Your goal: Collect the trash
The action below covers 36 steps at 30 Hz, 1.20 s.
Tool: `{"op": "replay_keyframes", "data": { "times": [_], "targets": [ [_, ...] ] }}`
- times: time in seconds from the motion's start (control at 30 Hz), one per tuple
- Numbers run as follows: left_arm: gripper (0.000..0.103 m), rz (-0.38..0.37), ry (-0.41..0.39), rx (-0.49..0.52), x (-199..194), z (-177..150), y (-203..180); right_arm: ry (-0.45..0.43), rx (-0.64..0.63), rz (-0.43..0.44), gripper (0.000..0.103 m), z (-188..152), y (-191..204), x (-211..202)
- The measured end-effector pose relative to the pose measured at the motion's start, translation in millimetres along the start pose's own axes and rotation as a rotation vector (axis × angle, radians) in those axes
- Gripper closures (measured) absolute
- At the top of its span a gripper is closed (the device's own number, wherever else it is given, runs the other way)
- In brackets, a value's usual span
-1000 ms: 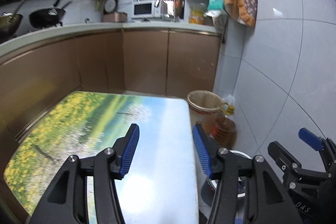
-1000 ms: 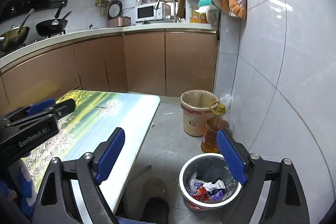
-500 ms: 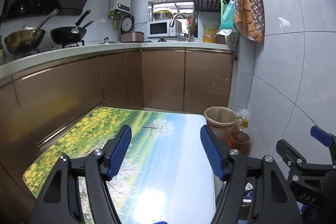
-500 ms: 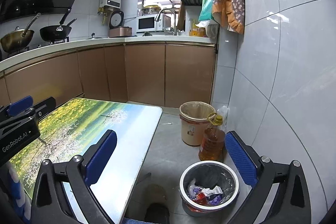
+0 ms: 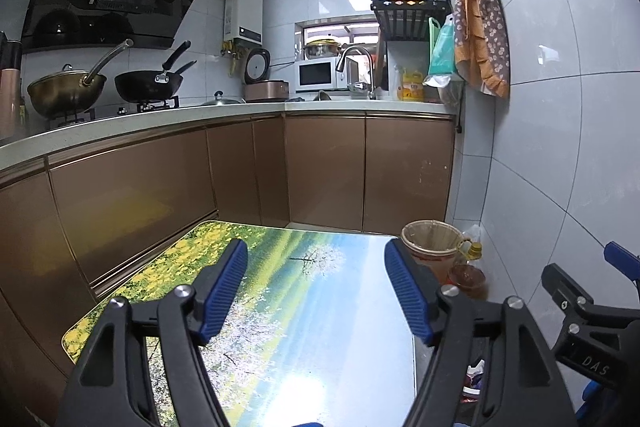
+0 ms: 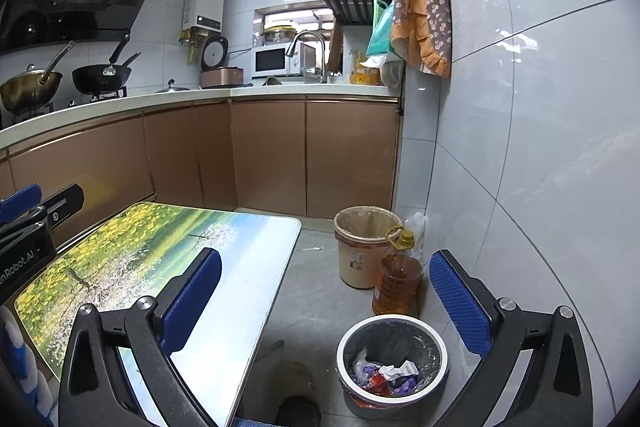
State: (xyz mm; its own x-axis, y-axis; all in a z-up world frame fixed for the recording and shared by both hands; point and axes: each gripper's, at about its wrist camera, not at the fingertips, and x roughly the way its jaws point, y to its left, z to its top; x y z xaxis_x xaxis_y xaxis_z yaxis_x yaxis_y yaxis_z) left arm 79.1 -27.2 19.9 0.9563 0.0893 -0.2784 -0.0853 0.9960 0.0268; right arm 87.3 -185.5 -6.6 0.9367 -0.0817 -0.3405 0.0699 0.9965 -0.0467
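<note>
Both grippers empty.
Left gripper [image 5: 316, 287]: jaws wide apart, just opened more, nothing between, over table [image 5: 280, 307].
Right gripper [image 6: 332, 303]: jaws wide apart, nothing between.
Trash [image 6: 384, 377] sits in small bin [image 6: 438, 347], floor, 5 o'clock of table.
Table top looks bare: check floor for more bits, keep jaws apart till over one.

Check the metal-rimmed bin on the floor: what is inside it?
The metal-rimmed bin holds a dark liner and crumpled wrappers, white, purple and red, lying low in it. Whatever lies beneath that top layer is covered.
</note>
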Motion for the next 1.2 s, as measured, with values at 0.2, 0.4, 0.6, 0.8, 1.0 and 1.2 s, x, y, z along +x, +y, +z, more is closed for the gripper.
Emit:
{"op": "replay_keyframes", "data": {
  "times": [0.2,0.4,0.6,0.8,1.0,1.2],
  "targets": [
    [0.034,-0.003,0.0,-0.002,-2.2,-0.4,1.0,-0.015,0.007,-0.015,0.001,2.0,-5.9,-5.1],
    [0.034,0.005,0.005,-0.009,-0.4,-2.4,4.6,-0.022,-0.004,-0.025,0.001,1.5,-2.7,-9.2],
    [0.033,0.03,0.006,-0.015,1.3,-4.7,8.4,-0.021,-0.011,-0.03,0.001,1.0,-0.9,-9.8],
    [0.033,0.044,0.007,-0.002,3.0,-5.8,7.3,-0.014,-0.008,-0.038,0.001,1.4,-3.4,-7.1],
    [0.033,0.046,0.012,0.018,4.2,-7.5,3.1,-0.016,0.005,-0.046,0.001,2.8,-6.6,-6.9],
    [0.033,0.041,0.033,0.022,7.6,-10.0,2.0,-0.013,0.008,-0.054,0.001,2.6,-8.9,-5.9]
  ]
}}
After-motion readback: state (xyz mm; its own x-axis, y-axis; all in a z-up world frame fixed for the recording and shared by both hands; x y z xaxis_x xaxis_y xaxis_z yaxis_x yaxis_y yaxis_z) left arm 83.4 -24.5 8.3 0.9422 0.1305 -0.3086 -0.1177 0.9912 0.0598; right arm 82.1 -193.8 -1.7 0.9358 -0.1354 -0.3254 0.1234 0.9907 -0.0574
